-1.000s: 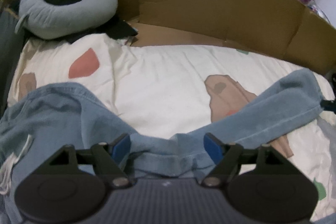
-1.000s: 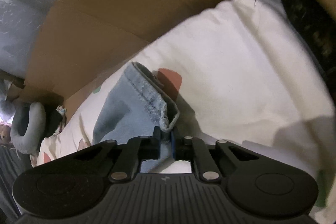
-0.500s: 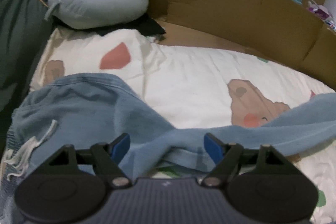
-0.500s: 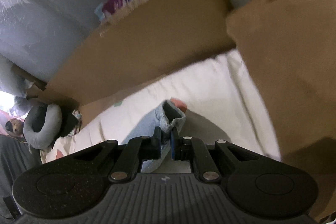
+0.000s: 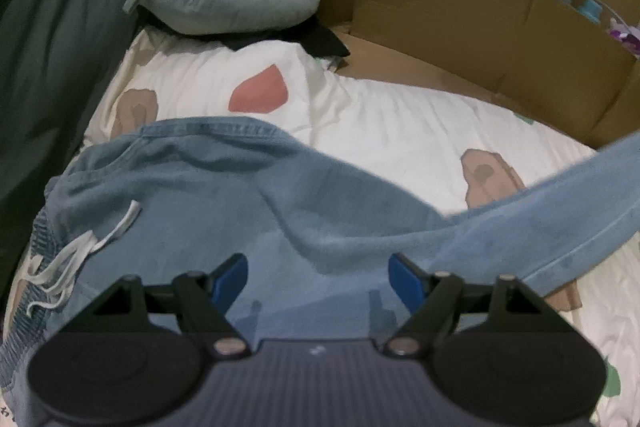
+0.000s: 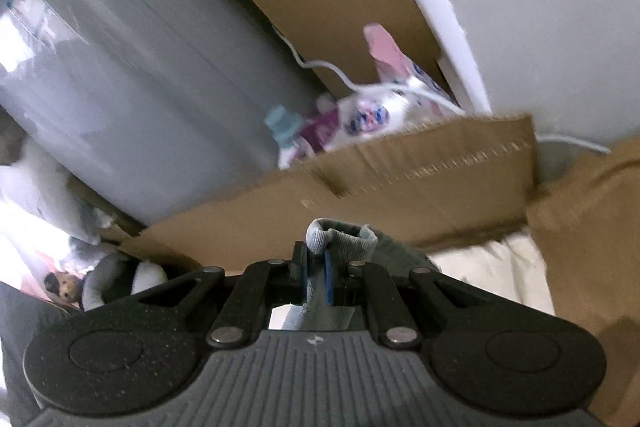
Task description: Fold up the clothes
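I've lifted the right gripper (image 6: 316,277) with the trouser hem (image 6: 340,233) well above the cardboard wall (image 6: 400,183); the pant leg (image 5: 560,211) now hangs off the sheet (image 5: 400,123), pulled away from that wall

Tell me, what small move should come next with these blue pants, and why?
Probably carry the leg cuff, pinched in the right tongs, across toward the waist. The pants lie spread on the bedsheet, and the left tongs are open above them.
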Available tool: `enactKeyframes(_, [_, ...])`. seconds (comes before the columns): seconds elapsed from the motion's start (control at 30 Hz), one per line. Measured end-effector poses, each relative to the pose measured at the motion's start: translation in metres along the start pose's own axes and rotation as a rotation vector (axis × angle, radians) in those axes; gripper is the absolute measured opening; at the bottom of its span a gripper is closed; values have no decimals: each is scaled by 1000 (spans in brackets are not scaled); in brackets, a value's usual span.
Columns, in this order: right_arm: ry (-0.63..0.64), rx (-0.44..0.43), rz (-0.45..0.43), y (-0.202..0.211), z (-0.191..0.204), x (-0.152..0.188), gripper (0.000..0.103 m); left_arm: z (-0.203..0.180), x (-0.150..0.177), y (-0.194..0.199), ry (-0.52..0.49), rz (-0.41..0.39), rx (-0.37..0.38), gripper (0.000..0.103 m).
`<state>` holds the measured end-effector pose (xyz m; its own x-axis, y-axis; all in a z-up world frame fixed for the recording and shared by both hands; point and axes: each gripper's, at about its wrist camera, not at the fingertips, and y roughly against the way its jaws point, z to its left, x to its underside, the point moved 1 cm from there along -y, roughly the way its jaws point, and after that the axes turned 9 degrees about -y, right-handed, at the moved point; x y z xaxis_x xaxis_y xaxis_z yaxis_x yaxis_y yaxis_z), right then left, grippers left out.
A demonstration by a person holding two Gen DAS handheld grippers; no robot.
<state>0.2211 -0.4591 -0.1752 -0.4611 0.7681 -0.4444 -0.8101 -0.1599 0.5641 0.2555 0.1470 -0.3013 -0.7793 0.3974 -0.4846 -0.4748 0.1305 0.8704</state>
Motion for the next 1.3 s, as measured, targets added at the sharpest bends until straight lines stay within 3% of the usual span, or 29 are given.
enactKeyframes(0.2, [8,6,-13,11,1,-3,7,7,8,-5,-7,22,-16,79])
enactKeyframes(0.5, [-15,233,91,3,-102,46,7,42,25,-17,27,71,-73,79])
enactKeyframes(0.67, [-50,258,129,8,-139,78,6,53,23,-22,24,89,-84,78])
enactKeyframes(1.03, [-58,343,163,27,-162,115,6,45,-18,-5,-51,31,-82,78])
enactKeyframes(1.3, [-68,390,256,42,-177,161,6,33,-26,1,-63,11,-71,78])
